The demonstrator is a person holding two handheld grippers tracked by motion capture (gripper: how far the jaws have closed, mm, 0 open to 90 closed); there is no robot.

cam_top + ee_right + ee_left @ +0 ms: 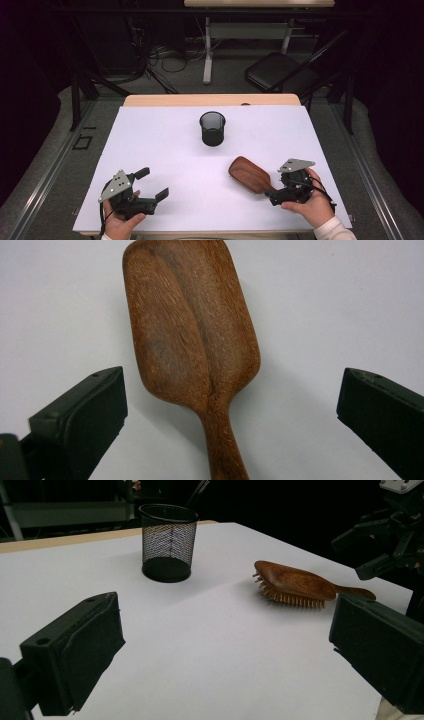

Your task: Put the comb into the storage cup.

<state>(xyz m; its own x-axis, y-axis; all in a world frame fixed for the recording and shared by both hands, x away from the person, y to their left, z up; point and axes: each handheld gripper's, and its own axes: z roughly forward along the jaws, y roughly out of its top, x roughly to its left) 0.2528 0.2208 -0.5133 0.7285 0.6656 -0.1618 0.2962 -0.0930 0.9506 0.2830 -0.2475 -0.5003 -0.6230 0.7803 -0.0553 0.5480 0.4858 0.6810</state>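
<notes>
A brown wooden hairbrush (250, 175) lies bristles down on the white table top (150, 145), right of centre. My right gripper (275, 190) is at its handle end, held in a hand. In the right gripper view the jaws of the right gripper (232, 390) stand wide apart on either side of the brush (185, 325), and neither pad touches the handle. A black mesh cup (212, 128) stands upright toward the far middle. My left gripper (152, 183) rests open at the near left with nothing in it. From the left gripper (225, 630) I see the cup (167, 542), the brush (295, 582) and the right gripper (385, 550).
The white top overlies a wooden table whose far edge (210, 100) shows. Beyond it on the floor stand a black chair (280, 70), a desk leg (207, 50) and loose cables. Bare surface lies between the two grippers and around the cup.
</notes>
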